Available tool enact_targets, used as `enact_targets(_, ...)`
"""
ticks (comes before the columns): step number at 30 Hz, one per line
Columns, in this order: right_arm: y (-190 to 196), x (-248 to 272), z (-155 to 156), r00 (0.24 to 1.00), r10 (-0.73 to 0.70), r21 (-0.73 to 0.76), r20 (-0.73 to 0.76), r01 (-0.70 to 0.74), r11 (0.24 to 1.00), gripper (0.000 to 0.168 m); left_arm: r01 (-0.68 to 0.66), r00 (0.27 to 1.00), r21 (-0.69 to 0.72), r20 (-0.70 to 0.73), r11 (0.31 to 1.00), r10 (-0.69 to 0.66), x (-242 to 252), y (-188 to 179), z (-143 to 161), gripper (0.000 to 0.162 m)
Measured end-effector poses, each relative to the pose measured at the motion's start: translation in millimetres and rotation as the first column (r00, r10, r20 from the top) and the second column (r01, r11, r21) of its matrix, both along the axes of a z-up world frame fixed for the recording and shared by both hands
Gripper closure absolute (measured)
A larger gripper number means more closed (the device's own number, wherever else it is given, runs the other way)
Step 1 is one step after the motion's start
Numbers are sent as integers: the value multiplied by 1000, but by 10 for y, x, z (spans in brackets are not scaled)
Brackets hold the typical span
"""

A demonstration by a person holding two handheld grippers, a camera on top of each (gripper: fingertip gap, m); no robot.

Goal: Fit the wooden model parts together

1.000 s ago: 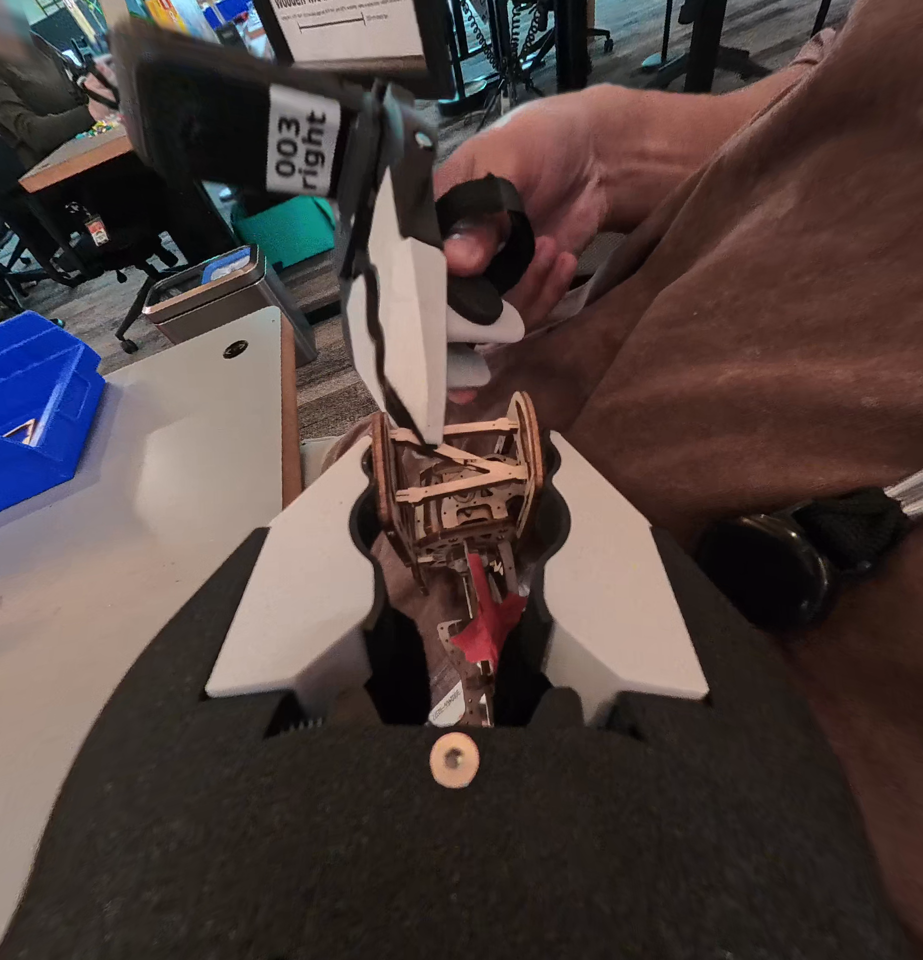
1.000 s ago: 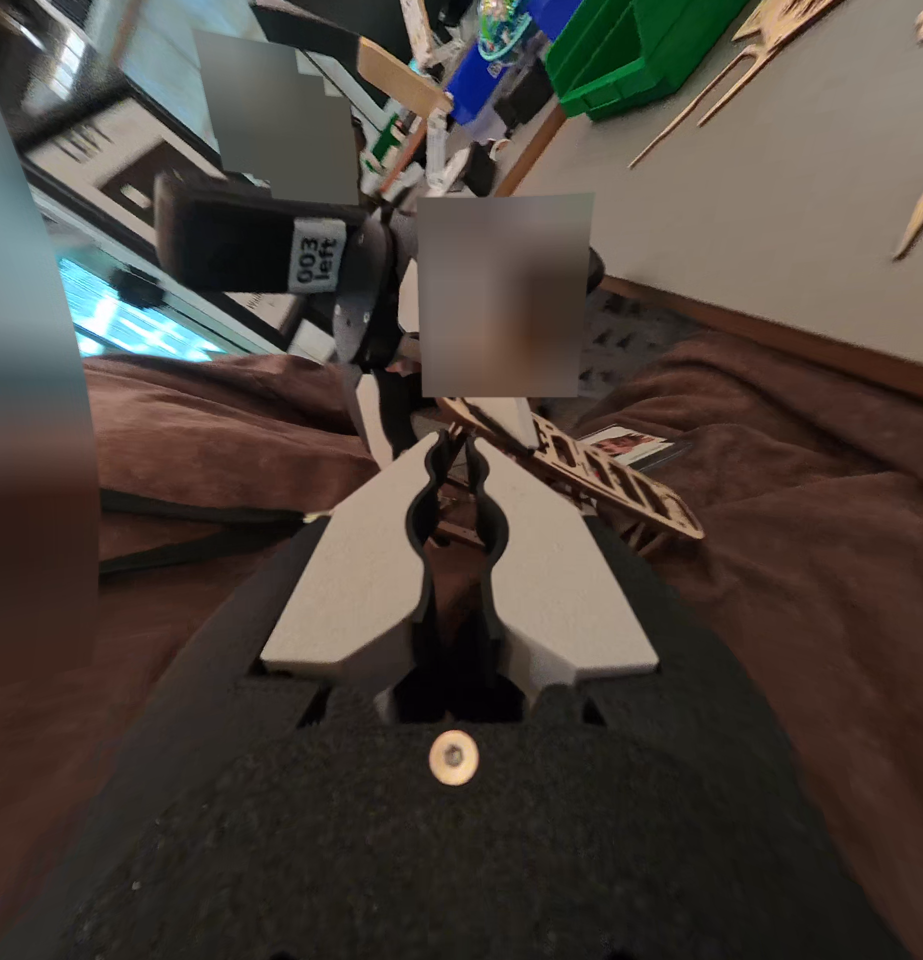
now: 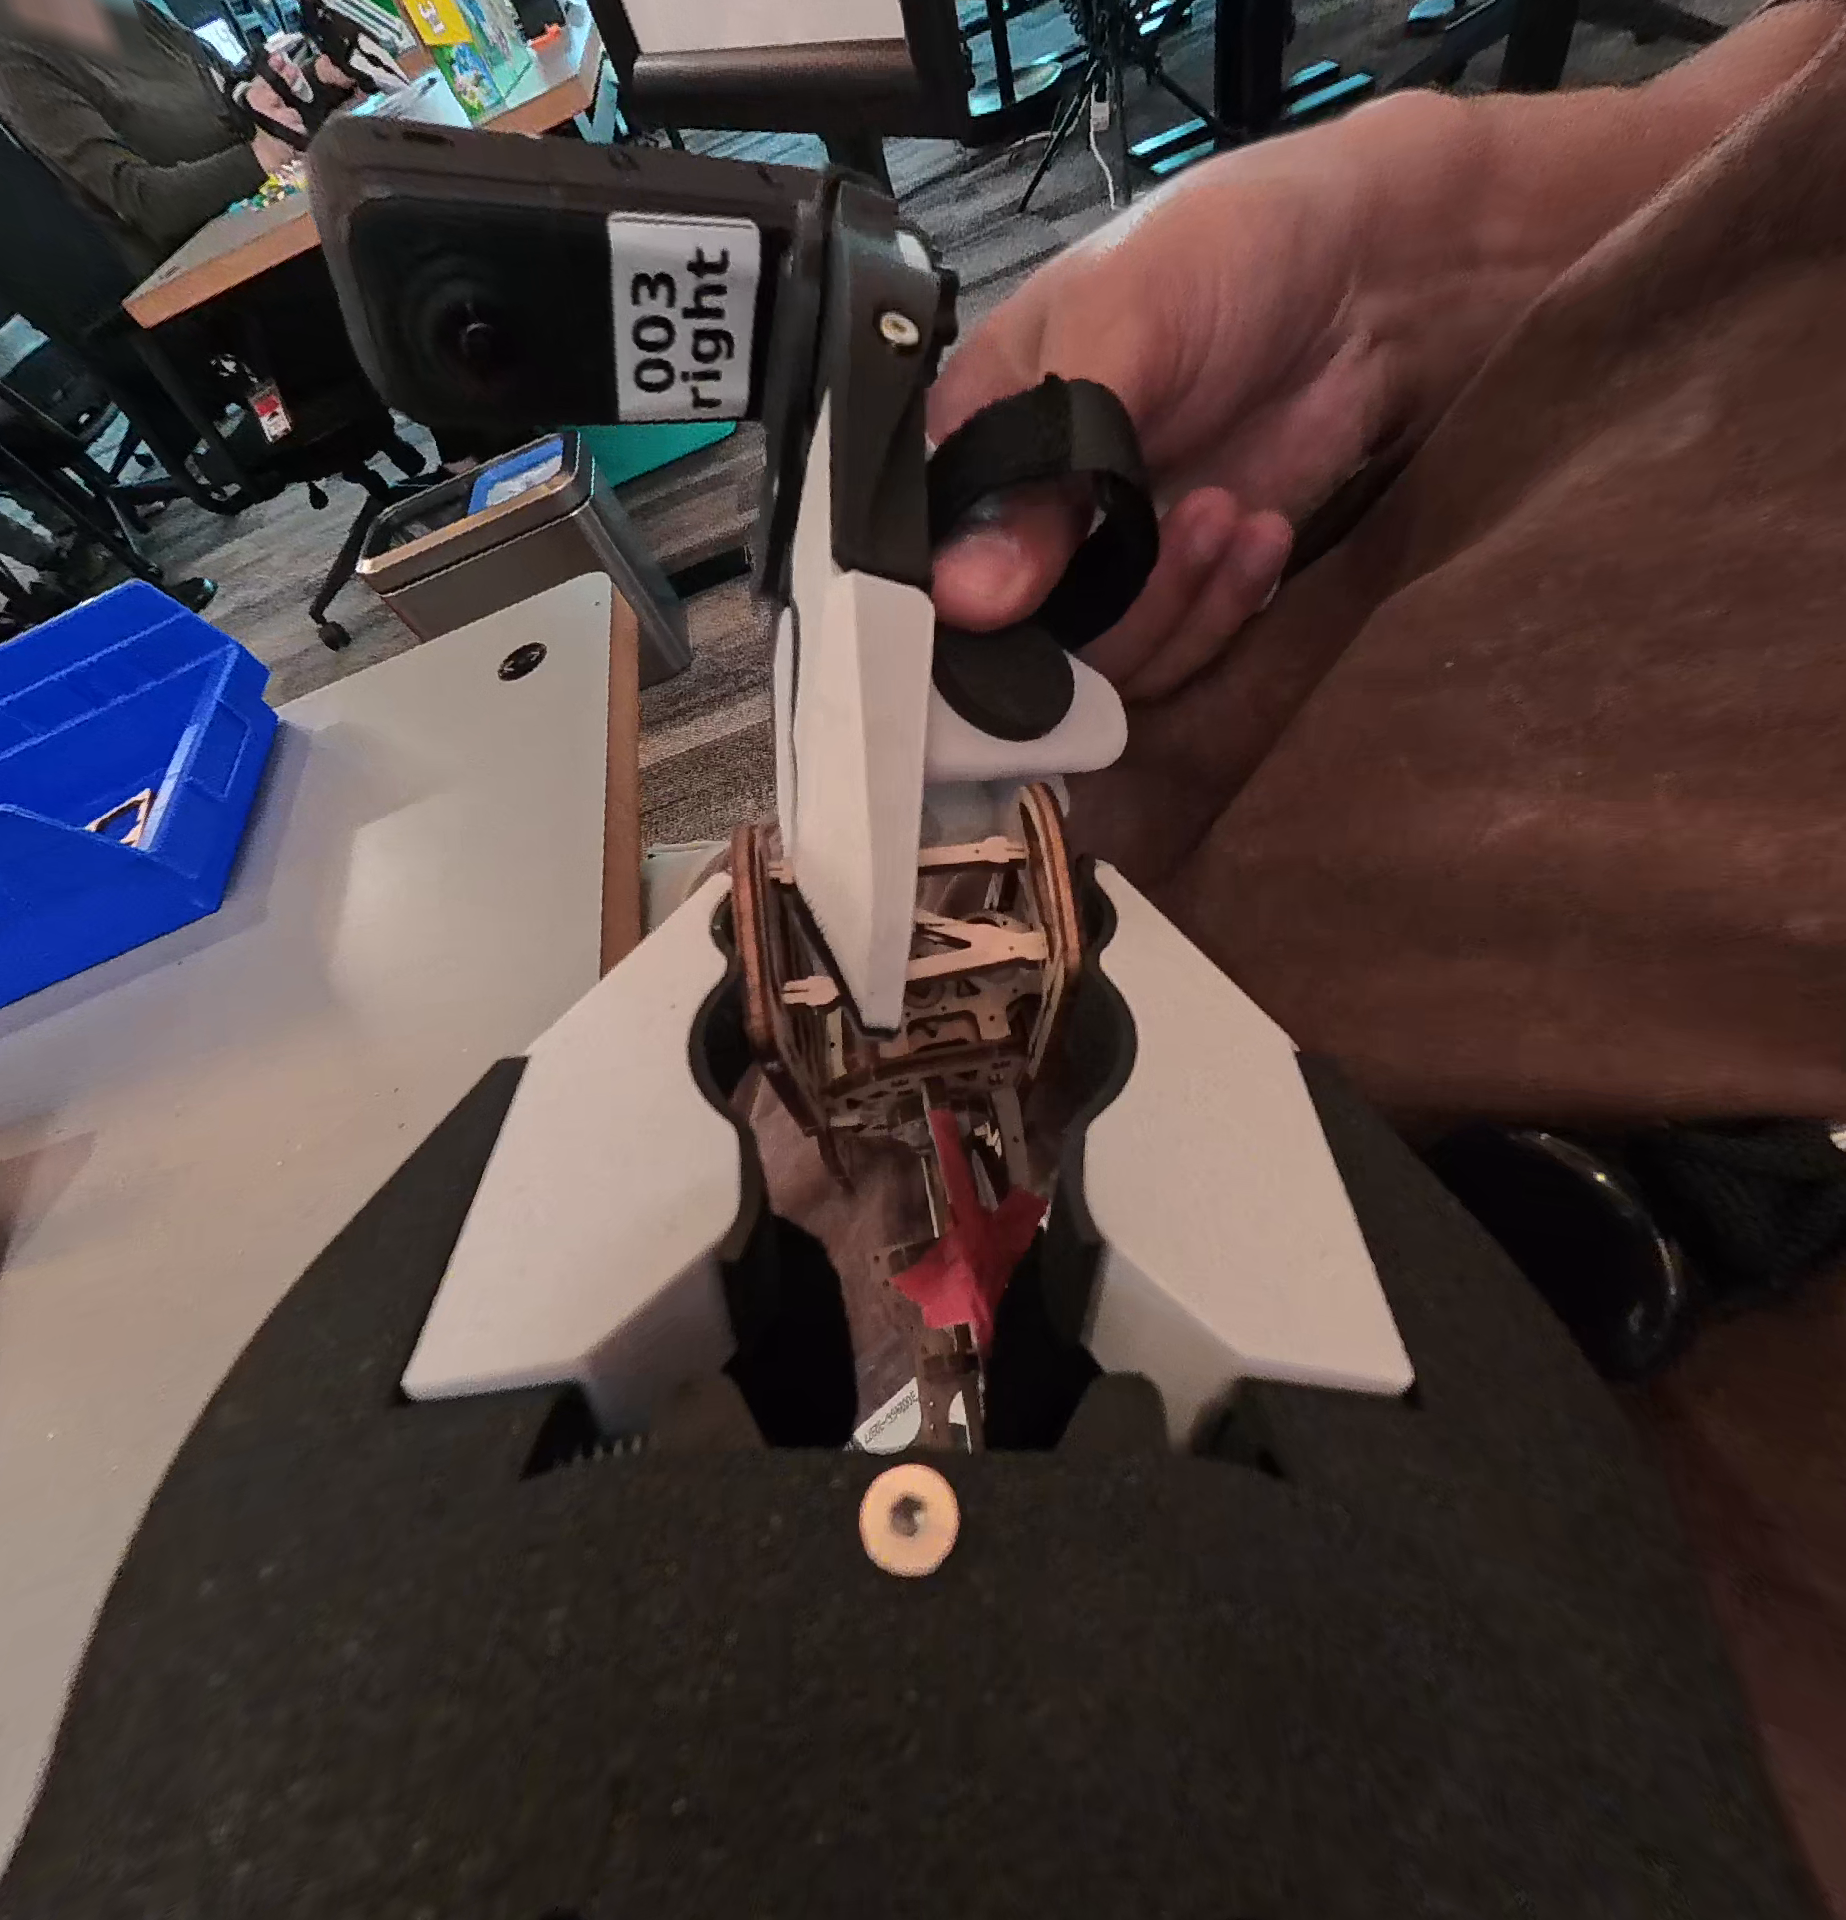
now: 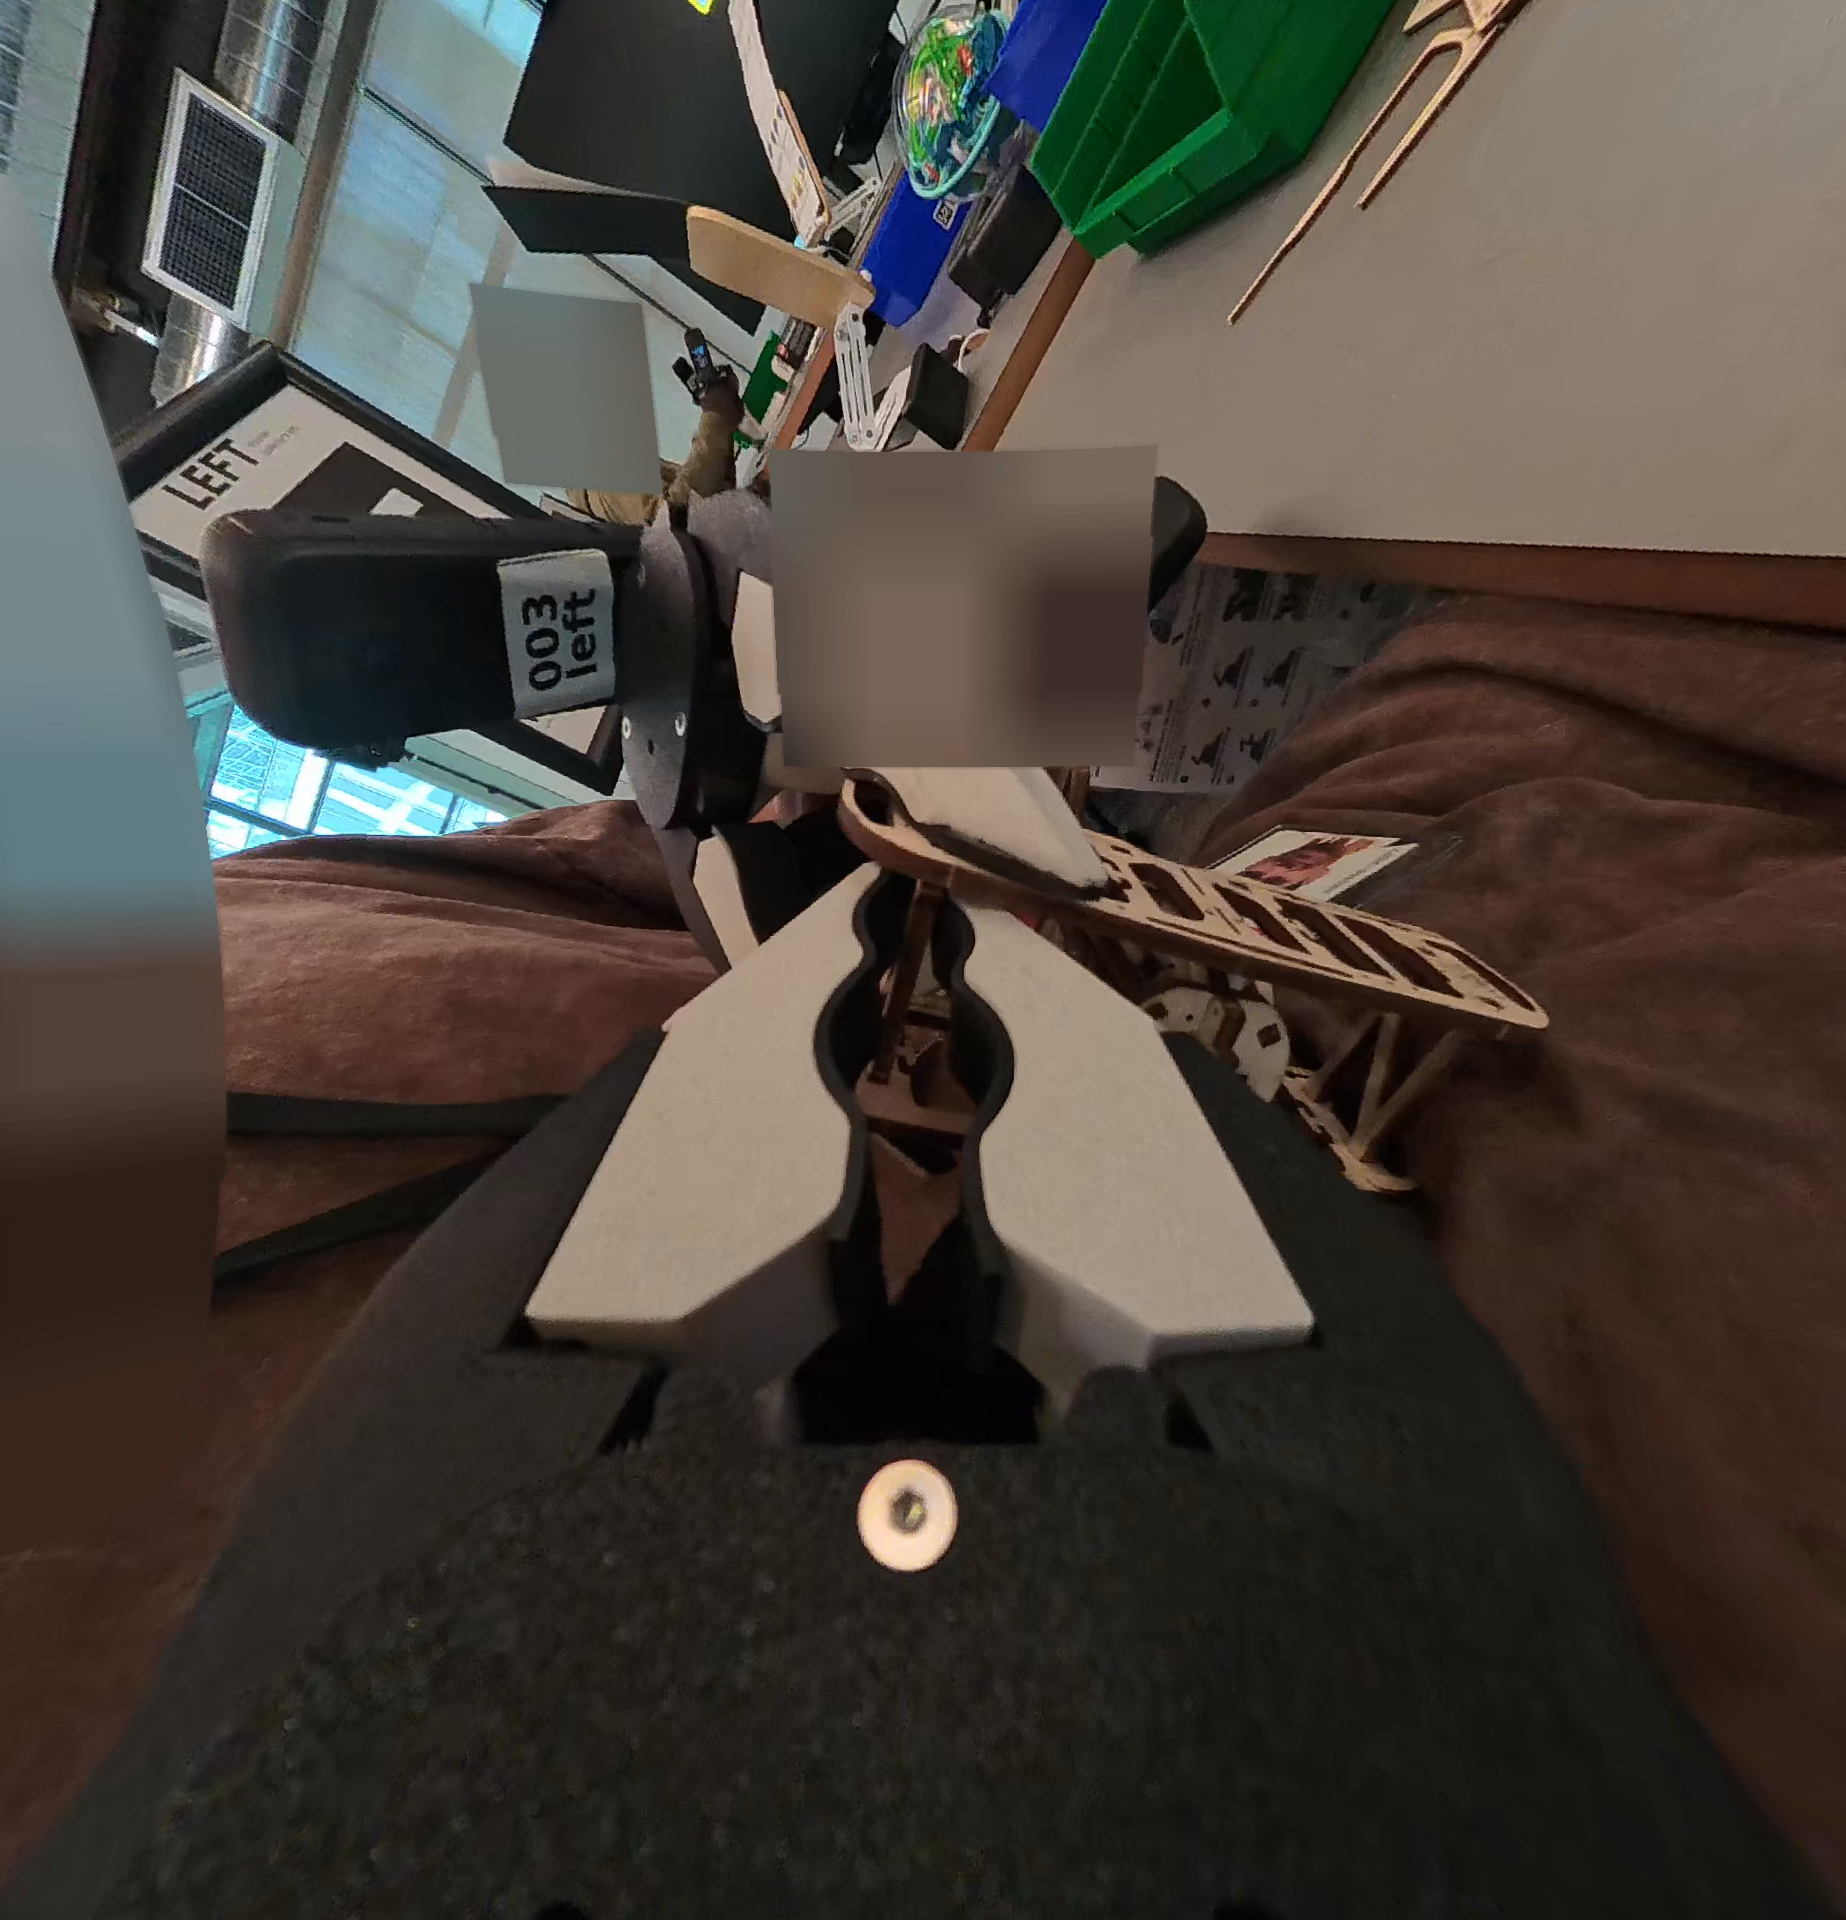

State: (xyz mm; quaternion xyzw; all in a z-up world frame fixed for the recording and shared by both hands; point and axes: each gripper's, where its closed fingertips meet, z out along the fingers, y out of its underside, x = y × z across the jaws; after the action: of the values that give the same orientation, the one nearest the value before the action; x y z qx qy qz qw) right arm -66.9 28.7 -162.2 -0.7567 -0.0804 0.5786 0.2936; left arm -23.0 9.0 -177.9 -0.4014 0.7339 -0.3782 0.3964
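Observation:
The wooden model, a light plywood frame with a round side disc and a patch of red tape, sits between the white fingers of my left gripper, which is shut on it over the person's lap. My right gripper comes down from above with its fingers together inside the frame. In the right wrist view my right gripper is shut on a thin dark strut of the model, just under the slotted wing. One finger of the left gripper presses on that wing.
A white table with a blue bin lies to the left, a metal bin behind it. In the right wrist view, green bins, loose wooden parts and an instruction sheet lie around the table edge. The person's brown clothing surrounds both grippers. The grippers are tip to tip, or close to it.
My right gripper has moved down, its tip going from the model's top edge deeper into the frame. The left gripper keeps its hold on the model.

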Motion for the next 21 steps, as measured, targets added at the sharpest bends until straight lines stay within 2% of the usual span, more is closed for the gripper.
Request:
enact_targets(18,12,23,9,999,-32,20,-10,33,999,166,-17,1000,-6,7,1000,17,-3,8,0,102)
enact_targets(21,40,59,39,998,-52,20,-33,53,998,166,-94,994,92,72,991,88,-6,113,34,103)
